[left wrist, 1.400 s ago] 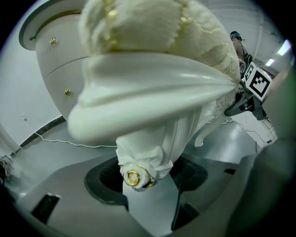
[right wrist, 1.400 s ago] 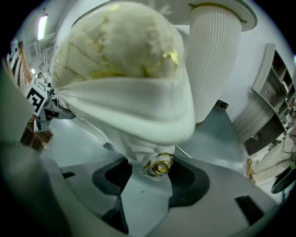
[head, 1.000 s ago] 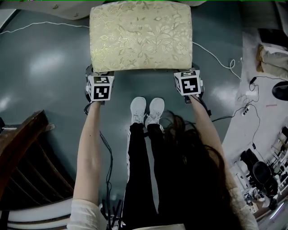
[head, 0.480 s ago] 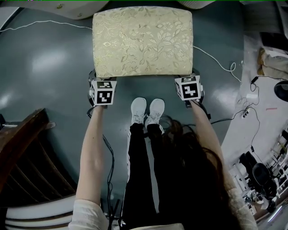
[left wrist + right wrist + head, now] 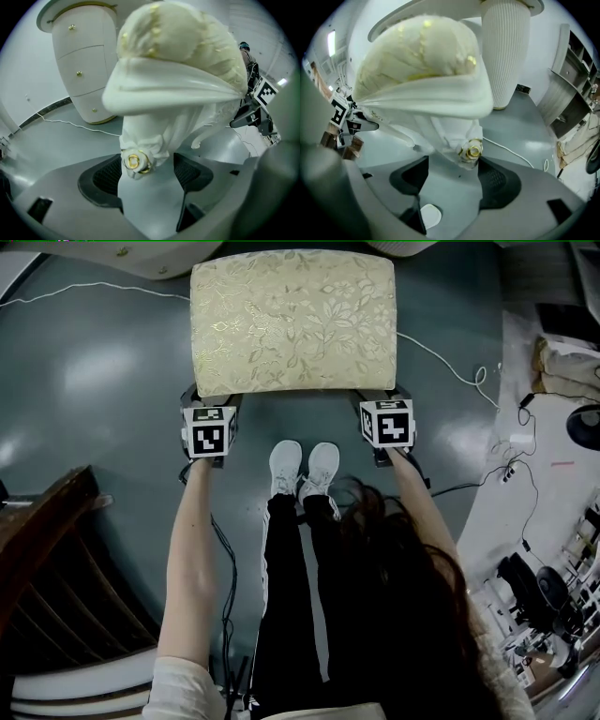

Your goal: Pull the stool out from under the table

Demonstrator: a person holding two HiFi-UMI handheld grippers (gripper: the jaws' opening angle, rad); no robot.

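And the left tongs (image 5: 147, 176) and right tongs (image 5: 452, 180) have just been opening, released, a near corner leg (image 5: 140, 140) between each, the stool (image 5: 292, 320) lying crosswise just ahead (equally near both) on the floor (image 5: 94, 381).

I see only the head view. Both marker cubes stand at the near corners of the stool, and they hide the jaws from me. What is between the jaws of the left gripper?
Observer: The left gripper view shows a carved white leg of the stool between the jaws of the left gripper. The jaws have just been opening, and the pads do not seem to press on it.
Operator: And the right one?
Observer: The right gripper straddles the other near leg. Its jaws have also just been opening and are apart.
Operator: What stands behind the stool?
Observer: A white drawer unit with gold knobs on the left, and a ribbed white column on the right.
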